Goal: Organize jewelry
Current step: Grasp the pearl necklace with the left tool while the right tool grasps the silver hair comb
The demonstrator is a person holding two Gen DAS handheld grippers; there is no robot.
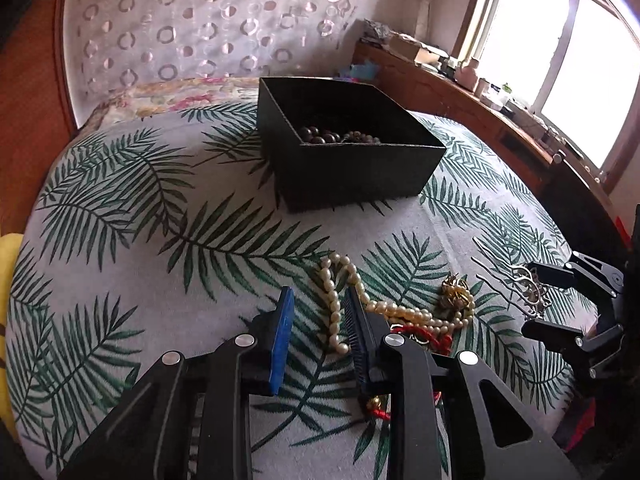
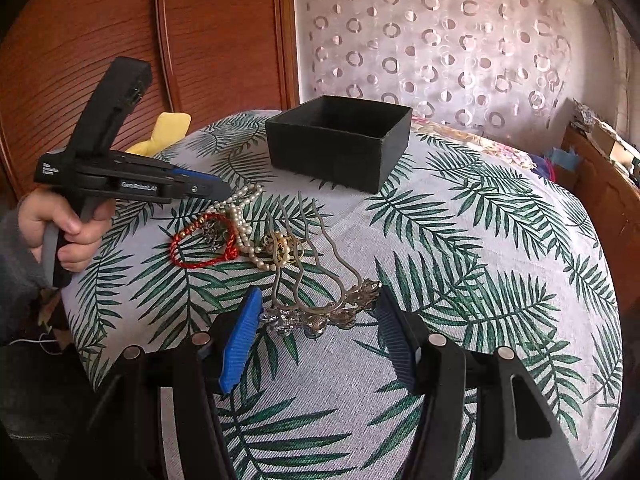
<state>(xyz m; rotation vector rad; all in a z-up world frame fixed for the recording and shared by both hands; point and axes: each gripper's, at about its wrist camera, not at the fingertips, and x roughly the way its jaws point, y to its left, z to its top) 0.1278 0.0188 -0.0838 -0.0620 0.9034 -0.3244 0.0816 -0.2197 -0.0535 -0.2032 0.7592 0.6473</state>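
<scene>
Left tool (image 1: 320, 312) spread over 1 pearl necklace (image 1: 352, 304), right tool (image 2: 320, 312) spread around 1 hair comb (image 2: 320, 280), 1 black box (image 1: 344, 148) beyond, bare leaf-print bed cover (image 1: 140, 220) left.

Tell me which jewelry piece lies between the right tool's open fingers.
The silver ornate hair comb, its decorated head between the right tool fingers; the white pearl necklace and red cord bracelet lie farther off.

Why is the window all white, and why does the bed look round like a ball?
Left wrist view: daylight overexposes the window to plain white, so nothing outside shows. Both views: the fisheye lens bends straight edges, so the leaf-print cover bulges like a dome. Right wrist view: softer, even light, no glare.
</scene>
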